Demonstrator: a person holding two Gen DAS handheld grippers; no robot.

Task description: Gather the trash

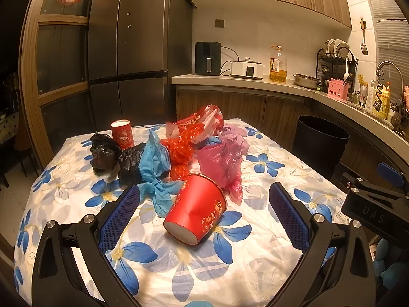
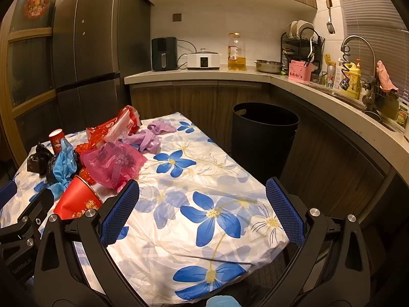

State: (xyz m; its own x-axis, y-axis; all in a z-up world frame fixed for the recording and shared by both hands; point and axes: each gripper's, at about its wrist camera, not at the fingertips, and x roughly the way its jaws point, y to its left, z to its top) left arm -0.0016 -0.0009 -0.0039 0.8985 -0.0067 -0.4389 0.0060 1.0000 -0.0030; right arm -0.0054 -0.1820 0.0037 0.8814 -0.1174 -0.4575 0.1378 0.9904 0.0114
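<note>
Near the table's near edge, on the flowered cloth [image 1: 255,261], a red paper cup [image 1: 195,208] lies tipped on its side, base toward the camera, framed between the jaws of the left gripper [image 1: 204,220], which stand spread as wide as they go and hold nothing. Lined up like this, it looks like the first piece to take. Behind it, toward the table's far left corner, the rest of the trash is heaped loosely: a second red cup [image 1: 122,133] standing upright, two black bags [image 1: 120,157], one blue bag [image 1: 154,170], one pink bag [image 1: 219,162], one lilac bag [image 2: 150,135] and red wrappers [image 1: 194,133], too tangled to count. The right gripper [image 2: 203,212] hangs just as wide and empty over bare cloth by the table's right edge. One black bin [image 2: 263,138] stands on the floor beyond the far right corner, mouth open, probably where everything belongs.
</note>
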